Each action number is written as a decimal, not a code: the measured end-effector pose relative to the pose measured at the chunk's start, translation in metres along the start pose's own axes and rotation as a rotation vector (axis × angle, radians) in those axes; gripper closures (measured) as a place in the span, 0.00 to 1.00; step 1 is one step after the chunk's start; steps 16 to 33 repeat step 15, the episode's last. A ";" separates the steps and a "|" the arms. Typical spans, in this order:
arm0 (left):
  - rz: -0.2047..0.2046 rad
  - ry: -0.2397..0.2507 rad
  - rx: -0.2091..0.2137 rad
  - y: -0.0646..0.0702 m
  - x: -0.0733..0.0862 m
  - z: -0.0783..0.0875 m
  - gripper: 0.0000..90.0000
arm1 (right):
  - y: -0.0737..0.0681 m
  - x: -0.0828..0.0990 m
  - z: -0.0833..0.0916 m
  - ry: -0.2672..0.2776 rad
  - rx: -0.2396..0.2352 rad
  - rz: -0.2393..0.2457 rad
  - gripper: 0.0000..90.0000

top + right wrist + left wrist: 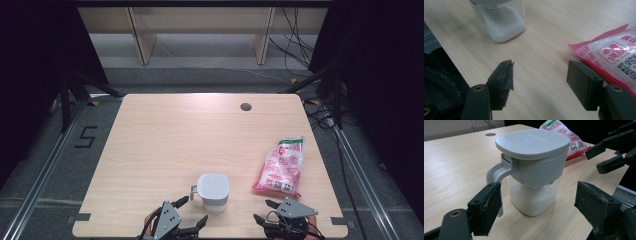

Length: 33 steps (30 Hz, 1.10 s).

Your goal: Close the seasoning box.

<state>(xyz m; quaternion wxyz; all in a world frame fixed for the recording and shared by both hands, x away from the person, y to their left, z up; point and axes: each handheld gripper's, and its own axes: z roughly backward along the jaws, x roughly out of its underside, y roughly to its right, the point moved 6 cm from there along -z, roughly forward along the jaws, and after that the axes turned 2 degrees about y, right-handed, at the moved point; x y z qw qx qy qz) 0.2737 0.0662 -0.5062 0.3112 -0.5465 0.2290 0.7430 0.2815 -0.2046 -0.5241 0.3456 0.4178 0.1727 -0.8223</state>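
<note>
Both tools hover spread and empty at the near edge of the surface, the left tool facing the lidded canister of white granules, the right tool beside the pink bag, so the next move likely calls for grasping the canister's handle.

Even overhead light, soft shadows, slight blur

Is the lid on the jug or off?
On. The grey lid sits flat on top of the jug, covering its opening.
</note>
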 end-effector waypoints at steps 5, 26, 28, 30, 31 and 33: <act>0.050 0.003 -0.014 0.002 0.001 0.000 0.22 | -0.004 0.003 0.000 -0.017 -0.011 -0.010 0.41; 0.031 0.009 -0.022 -0.008 0.001 0.004 0.22 | 0.001 0.004 -0.001 -0.008 -0.019 0.015 0.40; 0.031 0.009 -0.022 -0.008 0.001 0.004 0.22 | 0.001 0.004 -0.001 -0.008 -0.019 0.015 0.40; 0.031 0.009 -0.022 -0.008 0.001 0.004 0.22 | 0.001 0.004 -0.001 -0.008 -0.019 0.015 0.40; 0.031 0.009 -0.022 -0.008 0.001 0.004 0.22 | 0.001 0.004 -0.001 -0.008 -0.019 0.015 0.40; 0.031 0.009 -0.022 -0.008 0.001 0.004 0.22 | 0.001 0.004 -0.001 -0.008 -0.019 0.015 0.40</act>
